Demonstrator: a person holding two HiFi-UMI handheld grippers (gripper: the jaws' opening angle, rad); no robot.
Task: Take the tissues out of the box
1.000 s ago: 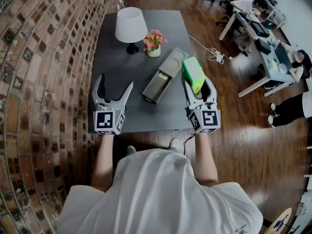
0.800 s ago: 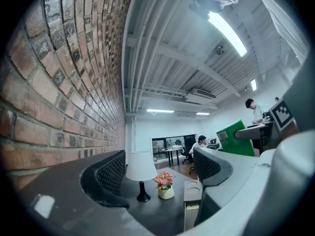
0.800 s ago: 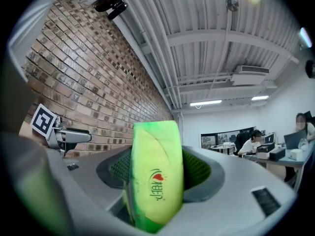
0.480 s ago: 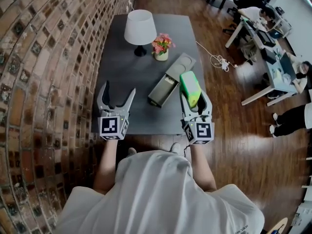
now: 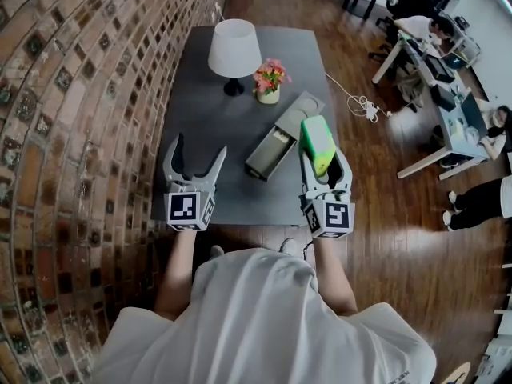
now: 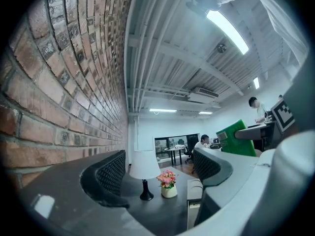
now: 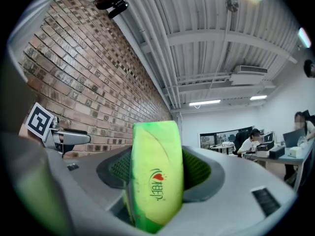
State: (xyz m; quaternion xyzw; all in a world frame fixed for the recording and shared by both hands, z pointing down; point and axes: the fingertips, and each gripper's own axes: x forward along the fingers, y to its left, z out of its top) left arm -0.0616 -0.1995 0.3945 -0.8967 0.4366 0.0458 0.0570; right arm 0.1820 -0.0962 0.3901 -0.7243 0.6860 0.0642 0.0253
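Note:
A long grey tissue box (image 5: pixel 276 146) lies slantwise on the dark table (image 5: pixel 192 110), its near end open; it also shows in the left gripper view (image 6: pixel 195 198). My right gripper (image 5: pixel 322 154) is shut on a bright green tissue pack (image 5: pixel 317 142), held just right of the box above the table's right edge. The pack (image 7: pixel 155 173) fills the gap between the right gripper's (image 7: pixel 156 176) pads. My left gripper (image 5: pixel 199 146) hovers over the table's near left part, its jaws spread apart and empty (image 6: pixel 162 171). The green pack (image 6: pixel 236 132) shows at the right of that view.
A white lamp (image 5: pixel 234 48) and a small pot of flowers (image 5: pixel 270 81) stand at the table's far end. A brick wall (image 5: pixel 72 134) runs along the left. A white cable (image 5: pixel 360 102) lies on the wooden floor, with desks and seated people (image 5: pixel 448 46) at the right.
The head view has shifted a little. My right gripper with the green pack has eased slightly toward the table's near edge. The left gripper stays where it was.

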